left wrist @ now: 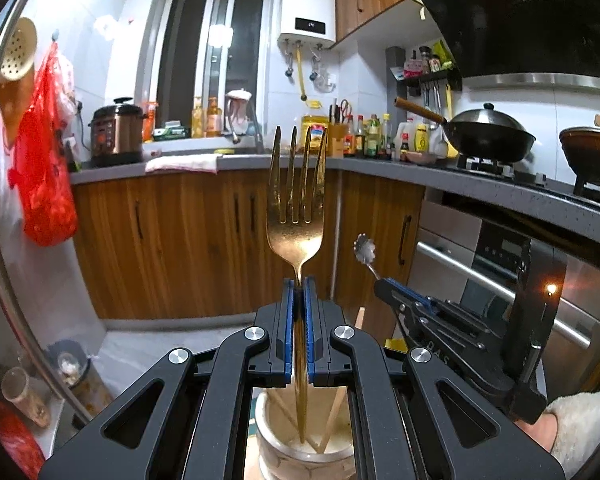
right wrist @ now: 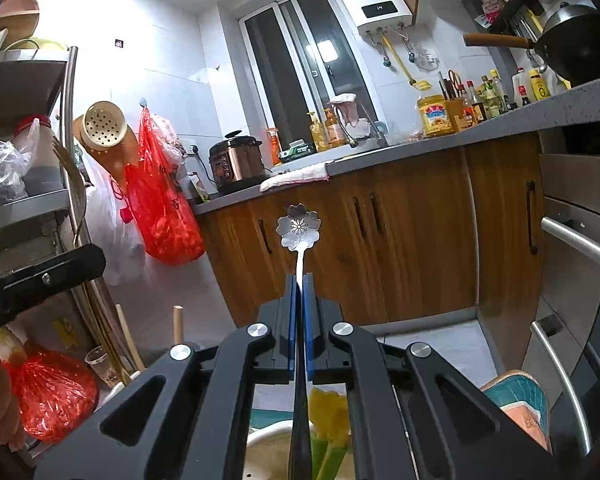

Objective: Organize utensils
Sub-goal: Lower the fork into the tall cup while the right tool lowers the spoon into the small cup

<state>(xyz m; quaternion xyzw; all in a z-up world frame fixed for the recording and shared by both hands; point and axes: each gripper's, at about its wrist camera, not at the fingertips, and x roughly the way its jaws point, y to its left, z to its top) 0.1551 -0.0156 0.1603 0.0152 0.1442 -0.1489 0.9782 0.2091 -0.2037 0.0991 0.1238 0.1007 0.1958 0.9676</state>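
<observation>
1. The left gripper [left wrist: 299, 280] is closed on the handle of a gold fork [left wrist: 297, 196]. The tines point up and the handle runs down between the blue pads. Holding it by the handle keeps the eating end untouched and leaves the lower end free to enter a container.

2. Directly beneath the left gripper stands a pale ceramic utensil holder [left wrist: 300, 440] with wooden chopsticks [left wrist: 332, 420] leaning inside. The fork's handle tip hangs at or within its mouth; contact with the bottom cannot be confirmed. Judgement: the fork is aligned over the holder for dropping in.

3. The right gripper [right wrist: 299, 278] is clamped on the stem of a silver flower-shaped spoon [right wrist: 299, 226], bowl uppermost, in the same handle-down manner.

4. Below the right gripper a pale rim and something yellow and green are partly visible; what they are cannot be determined.

5. In the left wrist view the right gripper sits just beside the left, spoon raised, apart from the fork.

6. Judgement: both utensils remain in hand; neither is yet deposited.
</observation>
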